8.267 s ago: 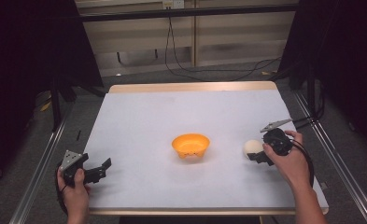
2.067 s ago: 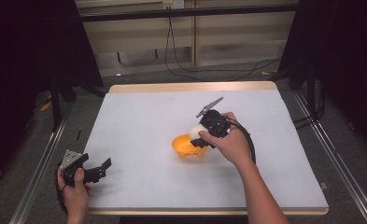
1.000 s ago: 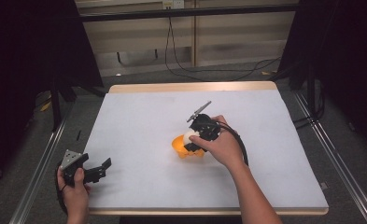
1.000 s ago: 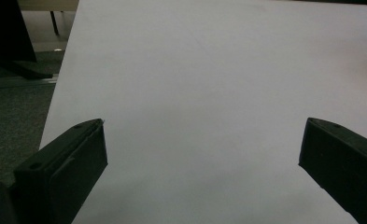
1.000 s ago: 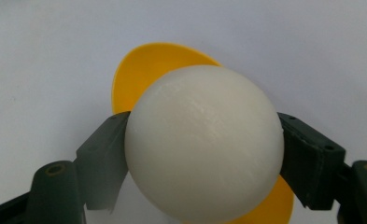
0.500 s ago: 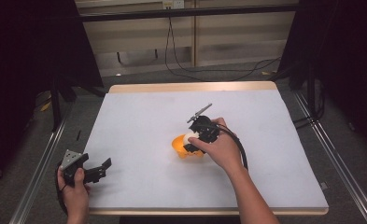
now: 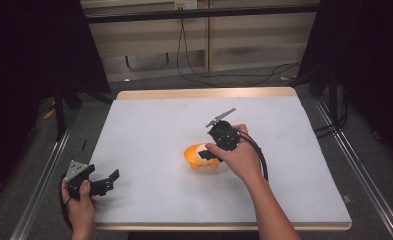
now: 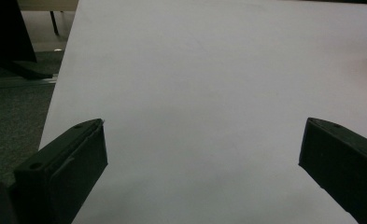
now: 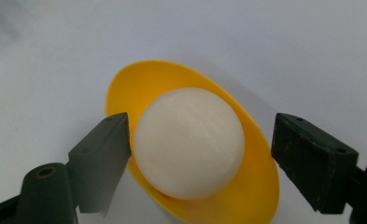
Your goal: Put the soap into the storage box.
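Your right claw (image 9: 200, 140) just opening around the white ball (image 9: 189, 142), ball resting in the orange bowl (image 9: 260, 186), your left claw (image 8: 202, 154) spread wide, near-left on the counter (image 7: 149, 130).

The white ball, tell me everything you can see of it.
The white ball is round, smooth and matte off-white, with faint streaks on top. It sits inside the shallow orange bowl, resting on its floor. The right gripper has just been opening around it: one pad is at its side, the other stands clear.
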`<action>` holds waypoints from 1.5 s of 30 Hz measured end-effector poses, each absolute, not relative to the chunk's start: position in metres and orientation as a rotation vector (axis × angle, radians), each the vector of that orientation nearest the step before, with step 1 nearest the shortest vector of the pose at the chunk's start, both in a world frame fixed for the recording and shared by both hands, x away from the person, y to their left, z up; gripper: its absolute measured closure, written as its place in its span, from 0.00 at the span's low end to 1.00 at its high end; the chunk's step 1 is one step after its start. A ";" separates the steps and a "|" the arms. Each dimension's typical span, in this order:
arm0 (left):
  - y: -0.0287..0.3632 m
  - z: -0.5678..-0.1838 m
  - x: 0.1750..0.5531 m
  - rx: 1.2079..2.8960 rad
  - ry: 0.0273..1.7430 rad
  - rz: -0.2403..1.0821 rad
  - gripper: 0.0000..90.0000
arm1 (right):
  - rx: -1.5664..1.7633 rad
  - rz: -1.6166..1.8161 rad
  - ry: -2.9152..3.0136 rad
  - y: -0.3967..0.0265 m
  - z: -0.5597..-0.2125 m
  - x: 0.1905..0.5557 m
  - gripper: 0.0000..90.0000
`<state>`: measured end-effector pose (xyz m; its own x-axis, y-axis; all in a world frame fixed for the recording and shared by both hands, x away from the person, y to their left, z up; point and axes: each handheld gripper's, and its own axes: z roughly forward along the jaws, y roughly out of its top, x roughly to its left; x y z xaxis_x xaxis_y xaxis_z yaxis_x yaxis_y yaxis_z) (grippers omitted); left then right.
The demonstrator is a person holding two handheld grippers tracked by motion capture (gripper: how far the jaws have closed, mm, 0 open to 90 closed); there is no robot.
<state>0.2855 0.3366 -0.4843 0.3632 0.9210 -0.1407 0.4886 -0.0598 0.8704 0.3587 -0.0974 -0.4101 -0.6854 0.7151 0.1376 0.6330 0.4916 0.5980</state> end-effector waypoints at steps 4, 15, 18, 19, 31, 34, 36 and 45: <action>0.336 -0.484 0.285 1.697 1.263 0.585 0.01 | 1.202 0.976 2.570 -0.109 -0.412 0.356 0.18; 0.337 -0.484 0.286 1.706 1.259 0.601 0.01 | 1.203 1.032 2.529 -0.136 -0.415 0.347 0.05; 0.337 -0.484 0.285 1.706 1.258 0.601 0.01 | 1.210 1.041 2.525 -0.140 -0.415 0.345 0.02; 0.337 -0.484 0.285 1.706 1.259 0.601 0.01 | 1.208 1.038 2.522 -0.143 -0.415 0.344 0.01; 0.337 -0.484 0.286 1.706 1.258 0.600 0.01 | 1.280 1.040 2.386 -0.174 -0.419 0.332 0.00; 0.337 -0.484 0.286 1.706 1.259 0.599 0.01 | 1.286 1.028 2.380 -0.180 -0.423 0.330 0.00; 0.337 -0.484 0.286 1.705 1.258 0.599 0.01 | 1.296 1.027 2.371 -0.184 -0.425 0.329 0.00; 0.336 -0.484 0.285 1.702 1.260 0.594 0.01 | 1.349 1.005 2.324 -0.204 -0.431 0.321 0.00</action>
